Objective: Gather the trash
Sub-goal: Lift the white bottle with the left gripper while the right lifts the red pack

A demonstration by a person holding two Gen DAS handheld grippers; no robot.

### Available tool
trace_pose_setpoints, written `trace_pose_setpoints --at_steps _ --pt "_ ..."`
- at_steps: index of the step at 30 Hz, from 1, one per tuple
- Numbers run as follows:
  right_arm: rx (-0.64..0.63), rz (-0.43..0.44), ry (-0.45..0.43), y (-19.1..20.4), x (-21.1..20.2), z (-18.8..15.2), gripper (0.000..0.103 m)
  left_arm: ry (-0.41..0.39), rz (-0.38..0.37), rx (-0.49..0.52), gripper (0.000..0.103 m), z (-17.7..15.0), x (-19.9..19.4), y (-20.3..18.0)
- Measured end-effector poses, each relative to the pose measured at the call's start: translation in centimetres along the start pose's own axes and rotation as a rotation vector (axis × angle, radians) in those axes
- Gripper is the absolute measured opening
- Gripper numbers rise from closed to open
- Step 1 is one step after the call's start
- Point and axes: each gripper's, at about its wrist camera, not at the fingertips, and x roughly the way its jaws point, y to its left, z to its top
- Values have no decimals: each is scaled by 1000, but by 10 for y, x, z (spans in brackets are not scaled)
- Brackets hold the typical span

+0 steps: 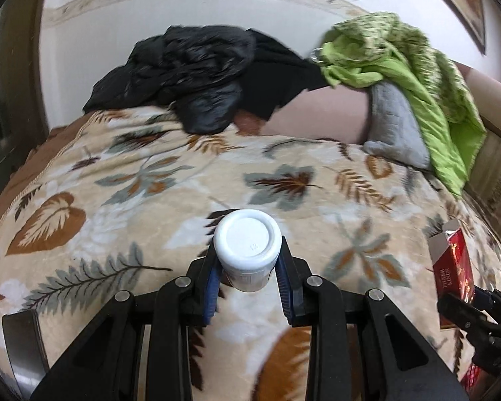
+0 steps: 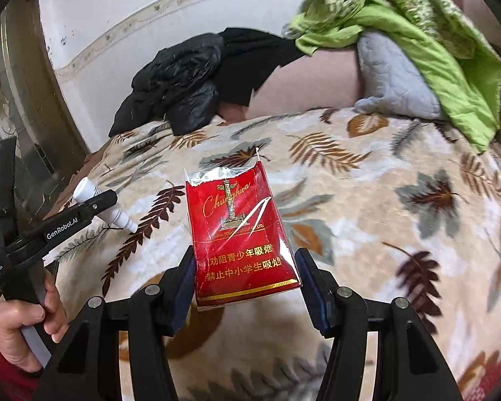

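My left gripper (image 1: 247, 258) is shut on a small white plastic bottle (image 1: 247, 249), held bottom-forward above the leaf-patterned blanket (image 1: 133, 180). In the right wrist view the same bottle (image 2: 103, 205) shows at the left in the left gripper's fingers. My right gripper (image 2: 247, 264) is shut on a torn-open red cigarette pack (image 2: 242, 230), held upright above the blanket (image 2: 367, 220). The pack also shows at the right edge of the left wrist view (image 1: 452, 267).
A black plastic bag and dark cloth (image 1: 190, 73) lie at the bed's far end by the white wall. A green quilt (image 1: 417, 77) drapes over a grey pillow (image 1: 394, 123) at the back right. A dark door frame (image 2: 23, 93) stands left.
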Motion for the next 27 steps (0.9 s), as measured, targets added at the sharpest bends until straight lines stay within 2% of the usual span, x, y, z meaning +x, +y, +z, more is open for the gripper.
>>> trace_pose_setpoints --at_steps 3,6,11,19,27 --pt "-18 -8 -17 3 -12 -9 62 -10 -12 17 29 -3 -17 -12" --pt "-15 -1 -30 2 -17 -13 62 7 -34 18 29 -13 -34 -20" --pt "-9 18 -60 0 -21 -12 62 46 -26 44 29 -39 -50 -26" --pt "-45 30 -56 10 -16 -11 62 56 0 28 29 -57 -46 -18" --pt "-47 2 -55 8 -14 -10 62 24 37 59 29 -54 -42 -15"
